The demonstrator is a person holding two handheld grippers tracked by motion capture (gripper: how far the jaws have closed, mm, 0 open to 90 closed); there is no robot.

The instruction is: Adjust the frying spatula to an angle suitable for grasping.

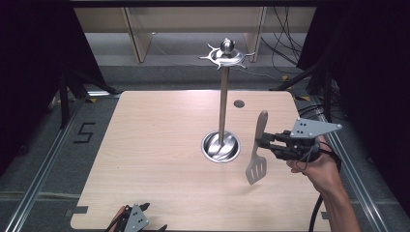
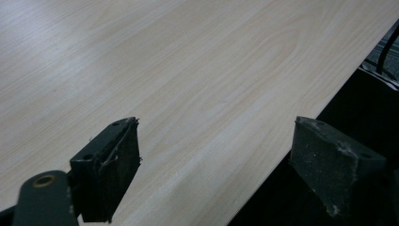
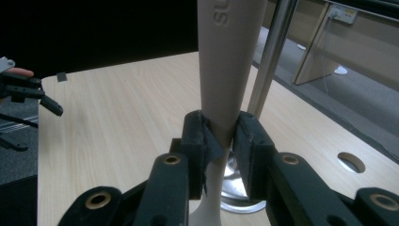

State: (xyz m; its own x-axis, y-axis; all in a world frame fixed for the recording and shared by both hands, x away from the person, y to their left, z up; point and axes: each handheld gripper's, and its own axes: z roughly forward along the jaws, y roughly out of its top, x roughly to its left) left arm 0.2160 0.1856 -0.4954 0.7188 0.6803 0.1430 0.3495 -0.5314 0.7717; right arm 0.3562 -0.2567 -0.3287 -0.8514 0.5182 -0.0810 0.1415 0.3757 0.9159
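A slotted spatula (image 1: 256, 159) with a beige handle (image 3: 226, 70) and a grey blade hangs upright above the table, blade down. My right gripper (image 1: 261, 142) is shut on its handle (image 1: 261, 123) from the right, and the pads (image 3: 197, 141) squeeze the narrow part just under the thick grip. Left of the spatula stands a steel utensil stand (image 1: 222, 101) with a round base (image 1: 220, 146) and a hooked crown (image 1: 226, 55); its pole (image 3: 270, 56) rises just behind the handle. My left gripper (image 1: 145, 224) rests at the table's near edge, its jaws wide apart over bare wood (image 2: 211, 94).
The light wooden table (image 1: 159, 145) has a small round hole (image 1: 239, 103) behind the stand. Metal rails run along the floor on both sides, and cables lie at the back right. Beige furniture stands beyond the table.
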